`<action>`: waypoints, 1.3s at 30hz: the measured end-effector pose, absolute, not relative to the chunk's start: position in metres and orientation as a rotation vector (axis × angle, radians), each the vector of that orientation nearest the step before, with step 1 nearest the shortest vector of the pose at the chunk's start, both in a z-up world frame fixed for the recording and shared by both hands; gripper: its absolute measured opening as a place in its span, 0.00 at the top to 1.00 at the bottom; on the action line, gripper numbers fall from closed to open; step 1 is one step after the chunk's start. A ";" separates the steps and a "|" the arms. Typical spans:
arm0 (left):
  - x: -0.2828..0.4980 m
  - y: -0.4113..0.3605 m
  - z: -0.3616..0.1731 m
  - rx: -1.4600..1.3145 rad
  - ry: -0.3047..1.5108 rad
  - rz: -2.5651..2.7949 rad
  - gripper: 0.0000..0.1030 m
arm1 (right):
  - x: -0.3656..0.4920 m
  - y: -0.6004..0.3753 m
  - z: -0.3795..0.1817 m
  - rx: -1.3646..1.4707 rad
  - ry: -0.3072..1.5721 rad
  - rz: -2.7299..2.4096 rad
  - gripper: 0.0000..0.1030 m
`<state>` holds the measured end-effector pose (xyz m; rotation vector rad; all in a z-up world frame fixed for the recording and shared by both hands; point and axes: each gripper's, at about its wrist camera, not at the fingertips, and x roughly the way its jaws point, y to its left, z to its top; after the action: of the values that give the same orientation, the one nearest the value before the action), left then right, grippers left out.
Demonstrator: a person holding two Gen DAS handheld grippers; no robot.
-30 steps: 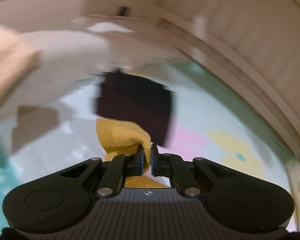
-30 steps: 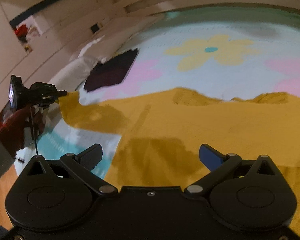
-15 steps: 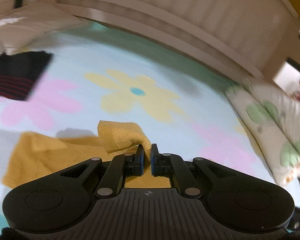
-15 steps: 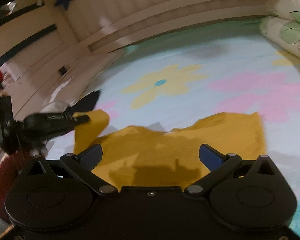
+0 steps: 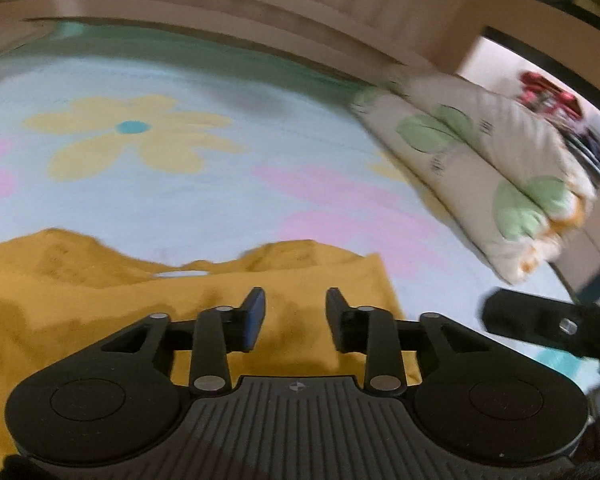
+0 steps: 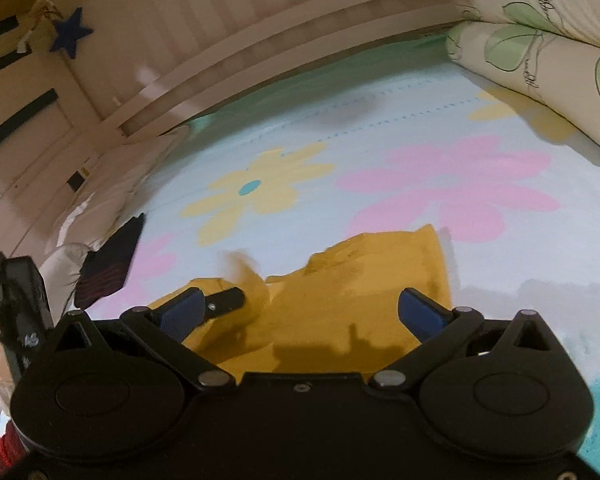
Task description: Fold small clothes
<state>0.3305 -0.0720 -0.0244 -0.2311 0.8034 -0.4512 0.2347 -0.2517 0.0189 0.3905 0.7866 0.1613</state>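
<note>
Beneath both grippers, a mustard-yellow garment (image 5: 112, 292) lies on a flower-printed bedsheet (image 5: 220, 184), its fabric folded partly over itself with an uneven far edge. Seen from the left wrist camera, the left gripper (image 5: 295, 320) hovers just above the cloth with its fingers spread apart and nothing between them; the garment stretches from directly under the claw out to its left, ending just right of the right-hand finger. Seen from the right wrist camera, the right gripper (image 6: 300, 316) is likewise spread wide over the same garment (image 6: 340, 292), gripping nothing, with the cloth filling the gap between its blue-padded fingers (image 6: 420, 314). A blurred flap of yellow fabric stands up just ahead of that claw's left finger, beside the tip of the left gripper (image 6: 224, 300), which enters from the left. Farther ahead and to the left of the right claw, a dark striped folded cloth (image 6: 112, 264) rests near the sheet's edge. Floral-patterned pillows (image 6: 548, 60) are stacked ahead and to the right, and a pale slatted bed rail (image 6: 260, 60) curves along the far side, with a blue star (image 6: 70, 34) hanging at upper left.
</note>
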 end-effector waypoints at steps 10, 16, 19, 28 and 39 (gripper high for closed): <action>0.340 0.013 -0.035 -0.262 0.836 -0.226 0.62 | 0.241 -0.246 0.003 0.342 0.836 0.168 0.00; 0.350 0.077 -0.057 -0.247 0.924 -0.059 0.61 | 0.258 -0.239 -0.030 0.469 0.929 0.253 0.00; 0.352 0.101 -0.066 -0.232 0.958 -0.024 0.61 | 0.271 -0.237 -0.042 0.542 0.945 0.279 0.00; 0.355 0.130 -0.081 -0.202 1.022 -0.070 0.61 | 0.301 -0.222 -0.072 0.511 0.988 0.272 0.10; 0.356 0.157 -0.076 -0.284 0.974 -0.024 0.60 | 0.302 -0.214 -0.086 0.457 1.022 0.267 0.61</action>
<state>0.3563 0.1573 -0.0763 -0.2840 0.9739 -0.0244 0.3022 -0.2140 -0.0865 0.4565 1.0223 0.2672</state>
